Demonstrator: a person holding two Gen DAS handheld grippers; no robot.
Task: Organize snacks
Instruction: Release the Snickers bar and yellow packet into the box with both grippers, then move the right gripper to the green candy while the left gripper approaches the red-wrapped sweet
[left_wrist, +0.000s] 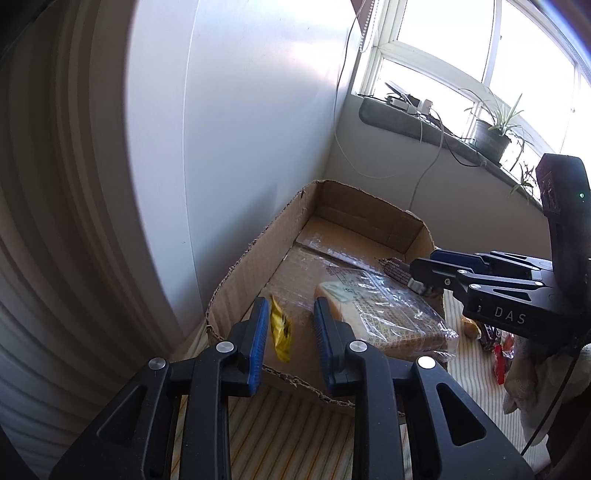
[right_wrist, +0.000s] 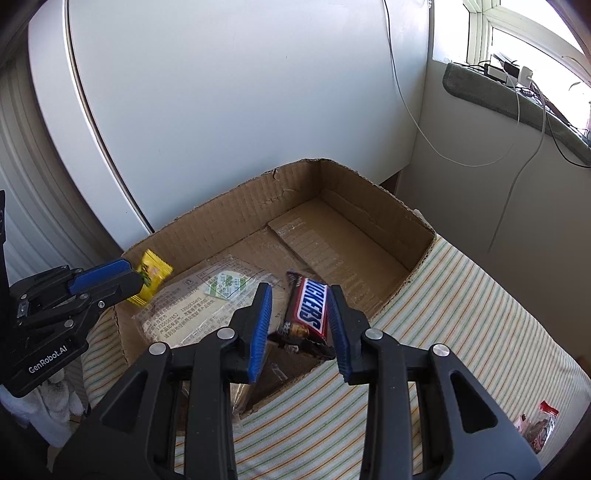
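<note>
An open cardboard box (left_wrist: 255, 254) (right_wrist: 221, 210) stands on a striped cloth. A clear-wrapped bread pack (left_wrist: 384, 310) (right_wrist: 192, 306) lies in it. My left gripper (left_wrist: 290, 321) hovers over the box's near left corner, jaws parted; a small yellow snack packet (left_wrist: 280, 332) (right_wrist: 151, 277) hangs between them, touching the left finger only. In the right wrist view the packet shows at the left gripper's tip (right_wrist: 125, 280). My right gripper (right_wrist: 299, 314) is over the box's near edge, jaws parted, with a Snickers bar (right_wrist: 308, 306) tilted between them, loose. It also shows in the left wrist view (left_wrist: 417, 275).
More wrapped snacks lie on the striped cloth: red ones (left_wrist: 498, 350) right of the box and a clear pack (right_wrist: 535, 428) at the right edge. A white wall stands behind the box. A windowsill (left_wrist: 424, 125) with cables and a potted plant (left_wrist: 491, 136) is at the back right.
</note>
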